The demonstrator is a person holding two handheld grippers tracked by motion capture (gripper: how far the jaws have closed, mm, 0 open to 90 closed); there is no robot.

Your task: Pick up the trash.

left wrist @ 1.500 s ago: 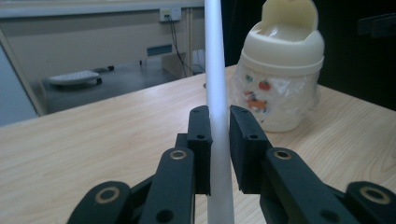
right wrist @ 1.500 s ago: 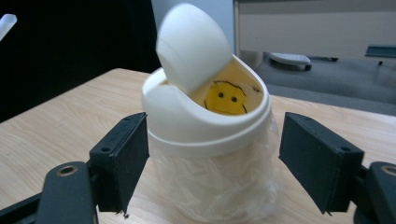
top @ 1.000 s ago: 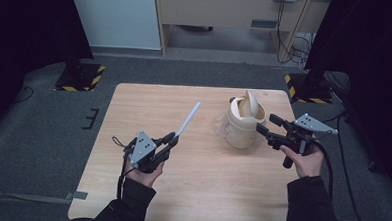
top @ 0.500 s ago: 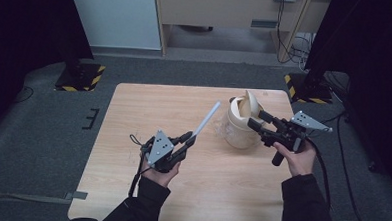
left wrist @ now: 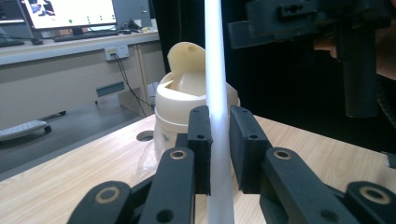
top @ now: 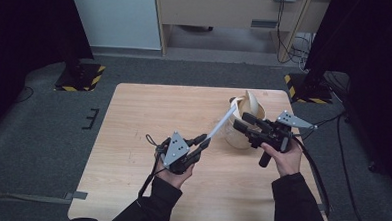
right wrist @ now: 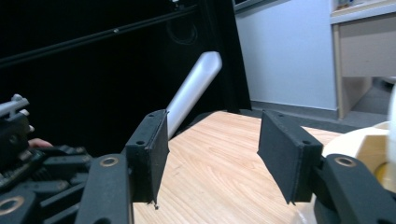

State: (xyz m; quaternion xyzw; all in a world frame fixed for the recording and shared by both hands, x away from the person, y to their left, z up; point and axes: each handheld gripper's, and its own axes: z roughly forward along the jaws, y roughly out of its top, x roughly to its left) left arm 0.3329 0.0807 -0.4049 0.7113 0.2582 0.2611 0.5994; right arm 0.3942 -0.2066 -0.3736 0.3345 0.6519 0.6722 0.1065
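- My left gripper (top: 198, 142) is clamped on a long white tube (top: 220, 123); in the left gripper view both black pads press its sides, the tube (left wrist: 215, 84) running straight up between them and out past the top edge.
- High view: the tube's long axis runs diagonally across the table (top: 148, 118), from my left gripper low on the near side up and to the right. Its far tip reaches the rim of the cream container (top: 243, 123) near the table's right edge; I cannot tell if tip and rim touch.
- The tube is off the wood, tilted upward toward its far end, held near its lower end.
- The cream container (left wrist: 187, 98) stands upright on the table, its lid flipped up at the back, with a notch cut in the top. A clear plastic film hangs at its side.
- My right gripper (top: 246, 123) sits level just beside the container, pointing left, jaws toward the tube's far end.
- Right gripper view: the jaws stand apart with nothing between the pads. They have just been closing, and are part-way in. The tube (right wrist: 192, 91) shows beyond the left pad, slanting up to the right, clear of both pads. The container's rim (right wrist: 359, 140) sits at the lower right.
- My left gripper and hand (right wrist: 28, 154) show far left in that view.
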